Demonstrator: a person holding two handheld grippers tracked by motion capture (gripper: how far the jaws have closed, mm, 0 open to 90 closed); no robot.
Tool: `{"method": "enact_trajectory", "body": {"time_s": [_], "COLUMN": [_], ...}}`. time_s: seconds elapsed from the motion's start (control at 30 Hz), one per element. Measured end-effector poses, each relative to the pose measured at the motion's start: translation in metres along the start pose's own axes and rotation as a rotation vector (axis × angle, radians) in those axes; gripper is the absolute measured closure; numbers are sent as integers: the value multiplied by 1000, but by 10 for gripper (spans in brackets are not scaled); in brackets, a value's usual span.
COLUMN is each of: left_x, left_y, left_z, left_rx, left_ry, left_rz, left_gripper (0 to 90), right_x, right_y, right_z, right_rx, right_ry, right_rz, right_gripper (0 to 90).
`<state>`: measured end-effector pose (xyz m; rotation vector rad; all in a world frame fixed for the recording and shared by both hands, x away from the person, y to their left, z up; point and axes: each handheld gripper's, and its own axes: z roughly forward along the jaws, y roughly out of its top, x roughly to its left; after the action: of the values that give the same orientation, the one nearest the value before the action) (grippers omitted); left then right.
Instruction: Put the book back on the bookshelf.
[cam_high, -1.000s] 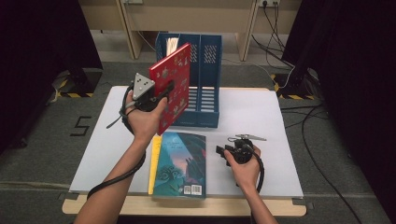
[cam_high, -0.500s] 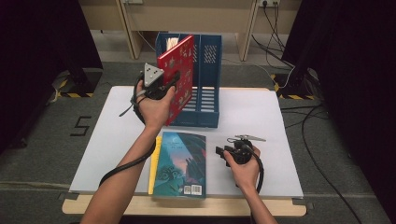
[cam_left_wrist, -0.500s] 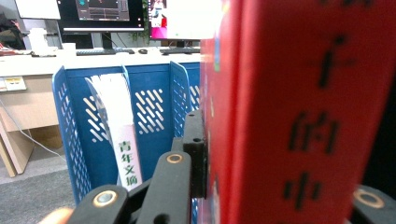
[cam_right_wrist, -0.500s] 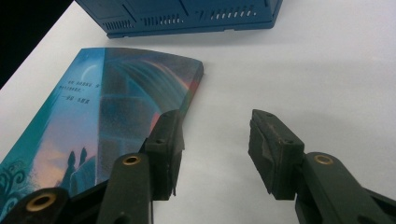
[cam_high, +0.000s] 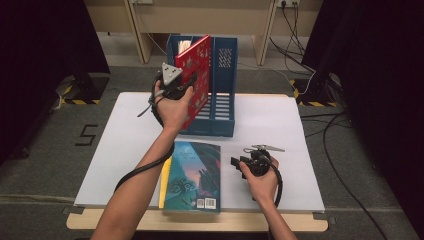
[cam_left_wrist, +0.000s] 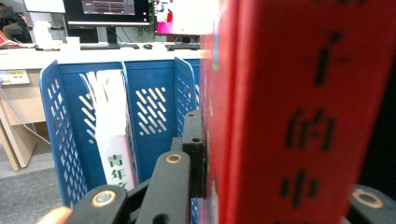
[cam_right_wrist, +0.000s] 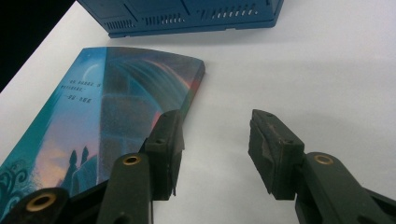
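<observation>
My left gripper (cam_high: 187, 82) is shut on a red book (cam_high: 199, 70), held upright and slightly tilted at the front of the blue file rack (cam_high: 222, 95), over its left slots. In the left gripper view the red book's spine (cam_left_wrist: 299, 116) is clamped between the jaws, and the rack (cam_left_wrist: 60, 116) stands just behind with a white book (cam_left_wrist: 114, 144) in one slot. A teal book (cam_high: 192, 175) lies flat near the table's front edge. My right gripper (cam_high: 237, 162) rests open on the table just right of it; its jaws (cam_right_wrist: 217, 144) hold nothing beside the teal book (cam_right_wrist: 93, 116).
The white table board (cam_high: 120, 140) lies bare left of the books and right of the rack. The rack's base (cam_right_wrist: 187, 16) is beyond the teal book. Cables (cam_high: 320, 75) trail on the floor at the back right, and a desk stands behind the rack.
My left gripper has carried the red book away from the person and to the right, up to the rack's front. The right gripper and the teal book have stayed put.
</observation>
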<state>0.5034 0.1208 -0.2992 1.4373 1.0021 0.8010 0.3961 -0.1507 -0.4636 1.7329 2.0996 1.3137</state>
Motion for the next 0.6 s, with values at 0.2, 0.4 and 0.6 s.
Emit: {"method": "enact_trajectory", "body": {"time_s": [0.2, 0.4, 0.6], "left_x": [2, 2, 0], "left_y": [0, -2, -4], "left_z": [10, 20, 30], "left_rx": [1, 1, 4], "left_ry": [23, 41, 62], "left_rz": [3, 6, 22], "left_gripper": [790, 790, 790], "right_x": [-2, -1, 0], "right_y": [0, 0, 0], "right_z": [1, 1, 2], "right_rx": [-1, 1, 3], "right_ry": [0, 4, 10], "right_rz": [-12, -8, -11], "right_gripper": [544, 544, 544]}}
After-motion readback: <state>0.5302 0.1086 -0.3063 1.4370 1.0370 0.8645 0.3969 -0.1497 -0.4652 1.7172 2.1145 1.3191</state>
